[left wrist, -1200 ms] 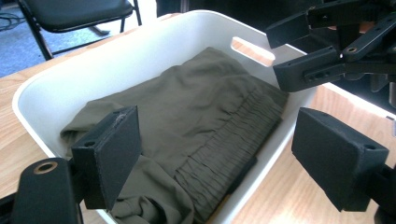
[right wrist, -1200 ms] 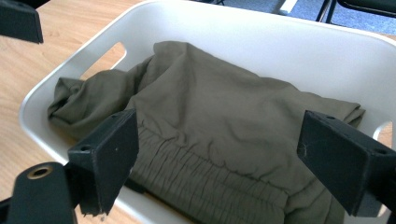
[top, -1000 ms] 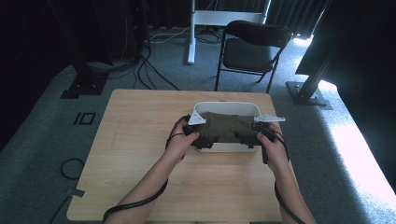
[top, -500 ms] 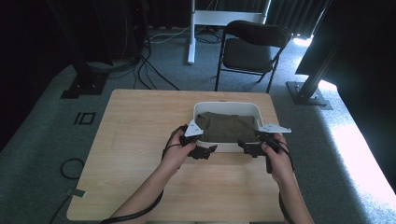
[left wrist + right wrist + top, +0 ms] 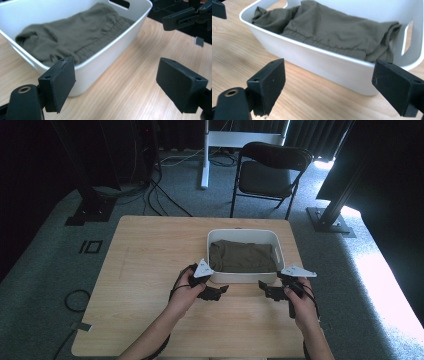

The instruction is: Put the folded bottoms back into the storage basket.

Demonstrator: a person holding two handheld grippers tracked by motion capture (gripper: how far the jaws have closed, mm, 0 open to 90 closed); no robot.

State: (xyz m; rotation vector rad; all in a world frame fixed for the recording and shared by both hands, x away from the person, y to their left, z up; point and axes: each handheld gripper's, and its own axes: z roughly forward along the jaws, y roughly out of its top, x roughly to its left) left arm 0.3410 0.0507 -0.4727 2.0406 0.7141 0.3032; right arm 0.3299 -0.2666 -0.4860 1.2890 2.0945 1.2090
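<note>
Left gripper [image 5: 214, 291]: at the table's near side, just short of the basket's near-left corner; jaws spread wide with nothing between them.
Right gripper [image 5: 267, 290]: near the basket's near-right corner, jaws likewise parted and empty.
Table [image 5: 145, 270]: light wood; both grippers sit low over it, though contact is hard to judge.
Basket [image 5: 240, 277]: white plastic, with handle slots, on the table's right half.
Garment [image 5: 243, 256]: olive-green cloth with an elastic band, crumpled inside the basket.
Chair [image 5: 270, 172]: dark folding one, beyond the table.
</note>
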